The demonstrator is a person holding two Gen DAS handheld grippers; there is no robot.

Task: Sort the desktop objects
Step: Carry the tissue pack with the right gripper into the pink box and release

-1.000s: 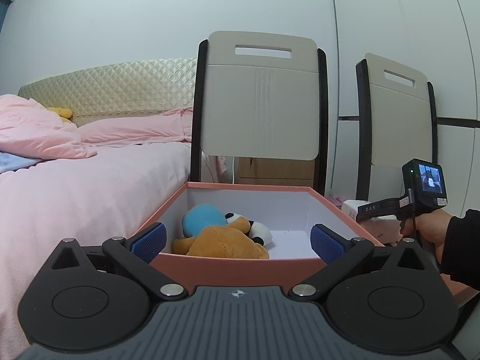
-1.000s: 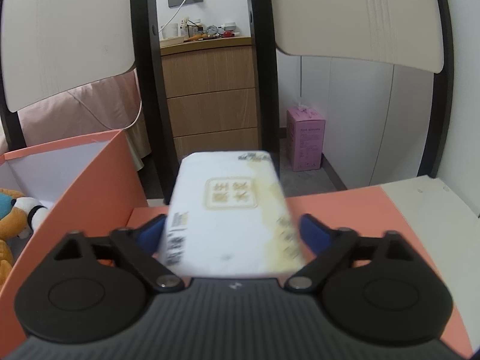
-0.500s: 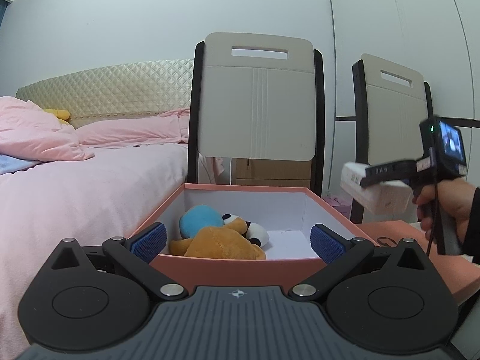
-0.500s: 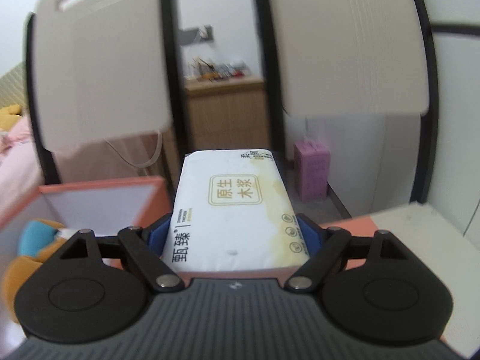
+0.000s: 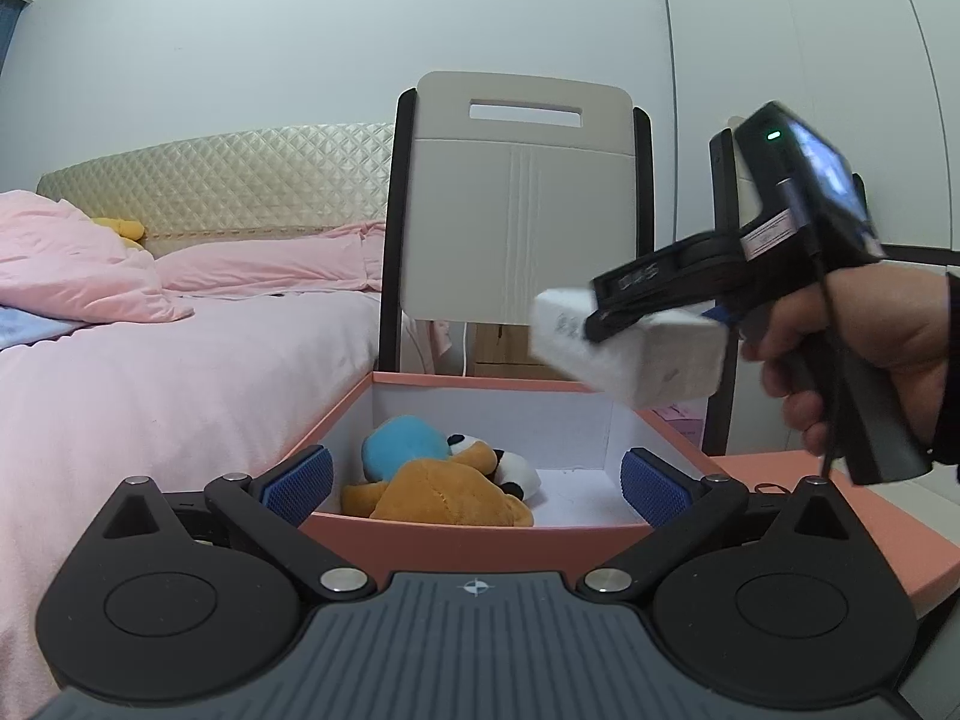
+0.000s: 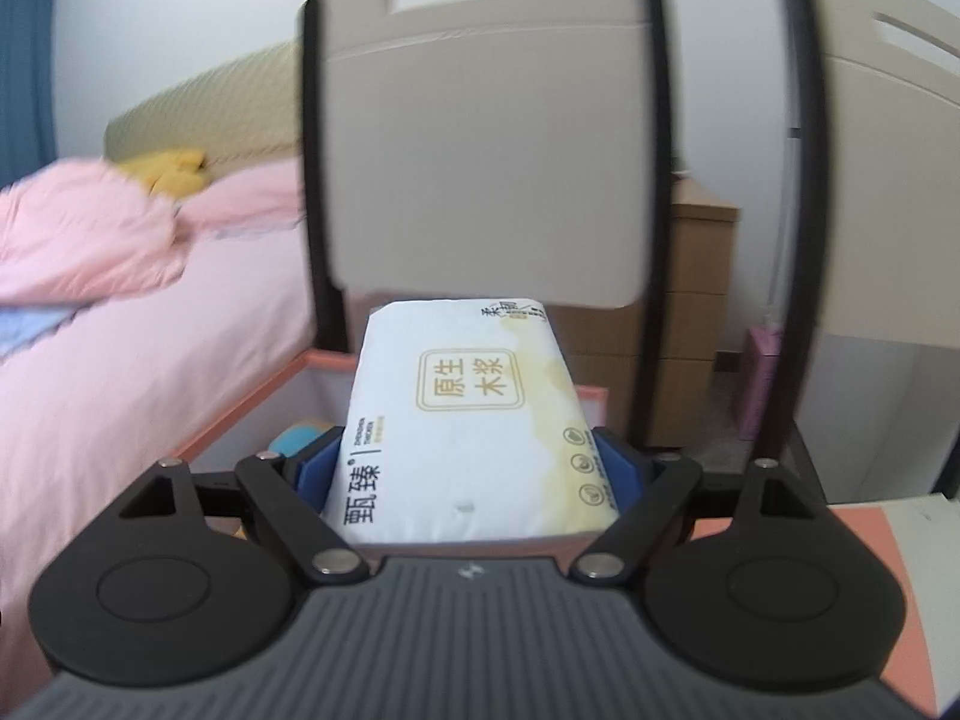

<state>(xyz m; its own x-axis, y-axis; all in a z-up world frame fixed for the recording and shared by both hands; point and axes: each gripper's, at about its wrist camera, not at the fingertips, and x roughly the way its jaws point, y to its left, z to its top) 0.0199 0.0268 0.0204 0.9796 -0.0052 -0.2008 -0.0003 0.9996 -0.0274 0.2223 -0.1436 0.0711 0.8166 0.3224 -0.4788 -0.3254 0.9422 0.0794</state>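
My right gripper [image 6: 465, 468] is shut on a white tissue pack [image 6: 468, 420] with gold print. It holds the pack in the air over the right rim of the open pink box [image 6: 252, 414]. In the left wrist view the tissue pack [image 5: 636, 354] and the right gripper [image 5: 654, 312] hang above the pink box [image 5: 480, 531]. Plush toys [image 5: 444, 480], blue, orange and white, lie inside the box. My left gripper [image 5: 477, 483] is open and empty at the box's near wall.
Two beige chairs with black frames [image 5: 522, 210] [image 6: 486, 138] stand behind the box. A bed with pink bedding [image 5: 150, 348] lies to the left. The pink box lid [image 5: 840, 510] lies right of the box. A wooden drawer unit [image 6: 690, 324] stands behind.
My right gripper has lifted the tissue pack off the pink lid and carried it left and up, over the box. My left gripper has stayed open in place.
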